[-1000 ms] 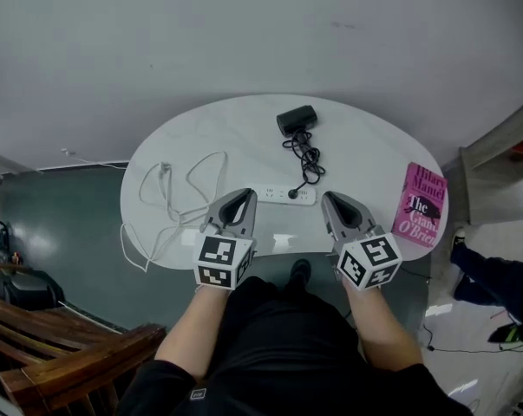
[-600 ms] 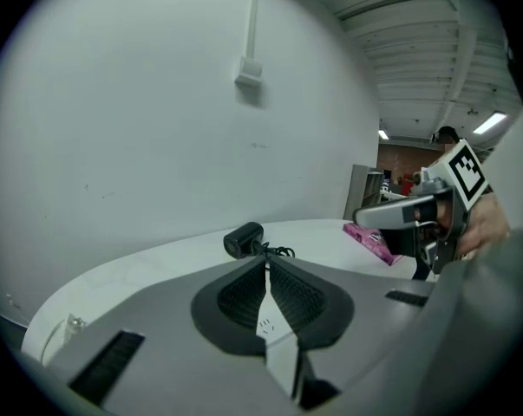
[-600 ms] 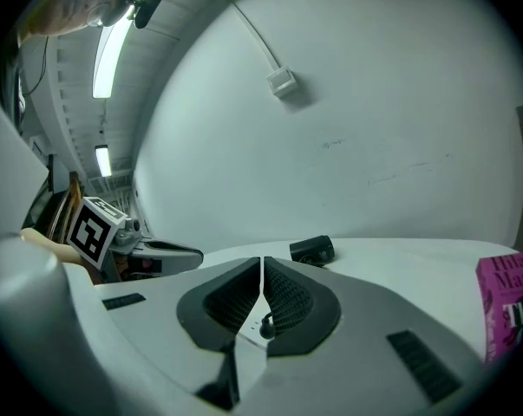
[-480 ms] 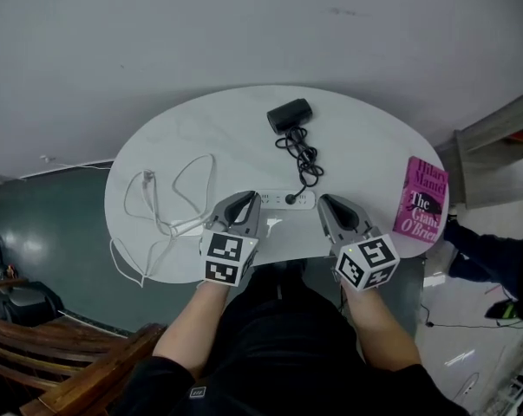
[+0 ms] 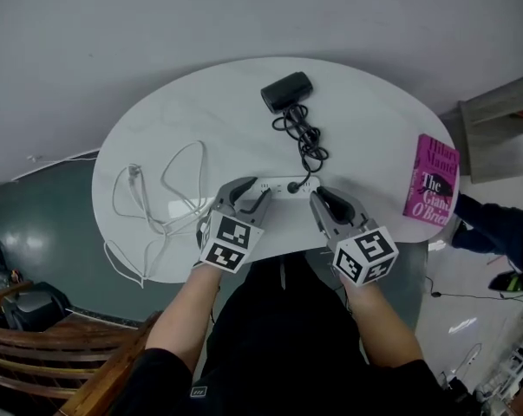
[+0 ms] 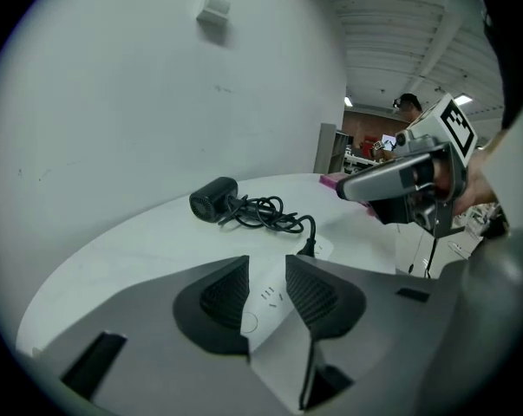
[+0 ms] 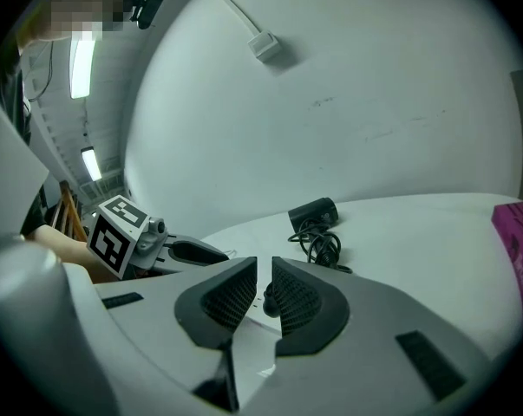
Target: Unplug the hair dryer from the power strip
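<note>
A black hair dryer [image 5: 287, 91] lies at the table's far side, and its coiled cord [image 5: 305, 142] runs to a black plug [image 5: 294, 187] seated in the white power strip [image 5: 277, 186]. My left gripper [image 5: 248, 198] hangs just above the strip's left part. Its jaws have just been opening and now stand apart with nothing pressed between them; the strip [image 6: 270, 297] shows through the gap. My right gripper [image 5: 317, 199] sits close to the right of the plug, jaws drawn together and empty. Beyond them the plug [image 7: 266, 302] shows through the slit.
A pink book [image 5: 432, 191] lies at the table's right edge. A loose white cable [image 5: 161, 199] loops over the left side and hangs off the white oval table [image 5: 192, 120]. A wooden bench [image 5: 53, 362] stands at the lower left.
Both grippers have come down and forward to the power strip. The left gripper's jaws went from shut to open. The right gripper's jaws look unchanged.
</note>
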The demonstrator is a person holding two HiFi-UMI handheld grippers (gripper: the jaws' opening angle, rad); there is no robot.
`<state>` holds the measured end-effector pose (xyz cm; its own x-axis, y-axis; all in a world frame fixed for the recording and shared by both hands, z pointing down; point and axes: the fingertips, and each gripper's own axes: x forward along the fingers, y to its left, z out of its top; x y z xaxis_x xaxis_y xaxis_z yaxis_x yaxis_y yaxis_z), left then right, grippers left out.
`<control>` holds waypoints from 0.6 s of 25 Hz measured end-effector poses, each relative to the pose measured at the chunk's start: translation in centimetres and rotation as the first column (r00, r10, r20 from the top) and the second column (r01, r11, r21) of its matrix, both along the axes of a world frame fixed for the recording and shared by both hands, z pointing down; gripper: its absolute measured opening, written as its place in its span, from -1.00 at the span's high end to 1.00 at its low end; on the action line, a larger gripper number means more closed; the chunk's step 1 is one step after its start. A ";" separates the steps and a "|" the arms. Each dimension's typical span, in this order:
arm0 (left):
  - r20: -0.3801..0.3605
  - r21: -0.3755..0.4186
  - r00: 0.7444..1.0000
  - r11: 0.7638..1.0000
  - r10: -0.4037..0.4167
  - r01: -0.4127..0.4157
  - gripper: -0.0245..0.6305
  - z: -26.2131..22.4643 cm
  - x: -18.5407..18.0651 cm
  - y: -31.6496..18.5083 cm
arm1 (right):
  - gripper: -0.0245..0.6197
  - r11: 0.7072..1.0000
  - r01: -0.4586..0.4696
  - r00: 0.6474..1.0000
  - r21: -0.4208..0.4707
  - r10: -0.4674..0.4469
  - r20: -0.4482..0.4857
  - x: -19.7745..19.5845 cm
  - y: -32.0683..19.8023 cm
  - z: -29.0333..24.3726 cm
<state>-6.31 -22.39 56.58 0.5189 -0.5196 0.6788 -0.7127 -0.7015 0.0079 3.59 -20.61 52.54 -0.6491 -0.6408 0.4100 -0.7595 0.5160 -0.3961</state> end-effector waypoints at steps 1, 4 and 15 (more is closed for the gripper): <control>0.006 -0.011 1.000 1.000 0.016 -0.016 0.50 0.4 0.2 0.0 | 0.80 1.000 0.001 1.000 -0.008 -0.001 0.006 -0.2 0.1 0.3; 0.033 -0.046 0.997 0.997 0.068 -0.066 0.48 1.9 0.7 0.2 | 0.80 0.999 0.010 1.000 -0.033 -0.010 0.013 -0.8 0.2 1.4; 0.043 -0.075 0.988 0.986 0.151 -0.148 0.47 4.1 2.1 0.4 | 0.53 0.996 0.034 0.999 -0.083 -0.035 -0.010 -1.9 -0.2 4.2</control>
<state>-4.22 -21.98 60.71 0.5531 -0.3881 0.7372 -0.6005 -0.7990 0.0299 1.69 -20.82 56.78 -0.6651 -0.5816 0.4683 -0.7466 0.5081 -0.4295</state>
